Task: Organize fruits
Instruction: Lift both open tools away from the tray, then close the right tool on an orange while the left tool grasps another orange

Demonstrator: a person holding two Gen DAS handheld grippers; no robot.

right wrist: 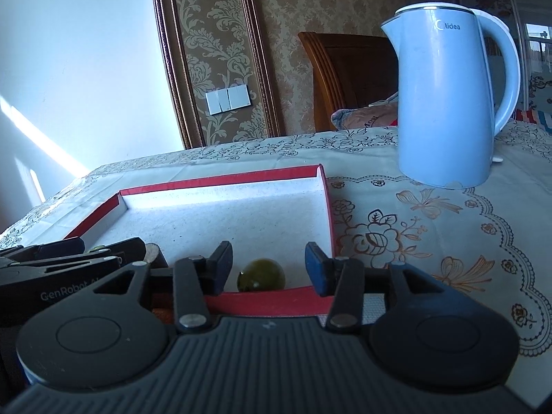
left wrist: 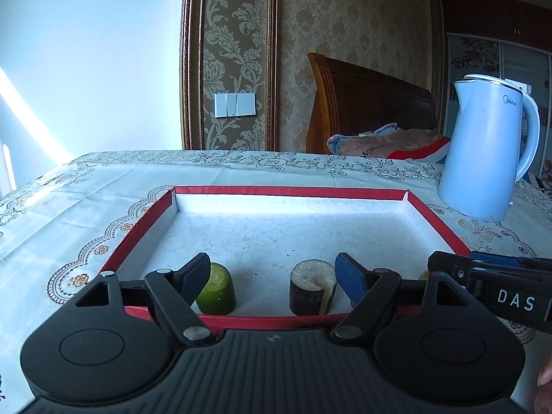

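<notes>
A shallow red-rimmed tray (left wrist: 293,191) with a white floor lies on the table, also in the right wrist view (right wrist: 220,179). At its near edge stand a green cut cylinder (left wrist: 217,289) and a dark-skinned cut piece with a pale top (left wrist: 310,288). A round green fruit (right wrist: 261,275) lies in the tray's near right corner. My left gripper (left wrist: 272,276) is open, fingers around both cut pieces without gripping. My right gripper (right wrist: 269,267) is open around the round fruit, apart from it. The right gripper shows at right in the left view (left wrist: 490,276).
A light blue electric kettle (left wrist: 490,151) stands on the floral tablecloth right of the tray, also in the right wrist view (right wrist: 448,103). Behind the table are a wooden headboard (left wrist: 365,96), bedding and patterned wallpaper. The left gripper's body (right wrist: 62,265) sits close beside the right one.
</notes>
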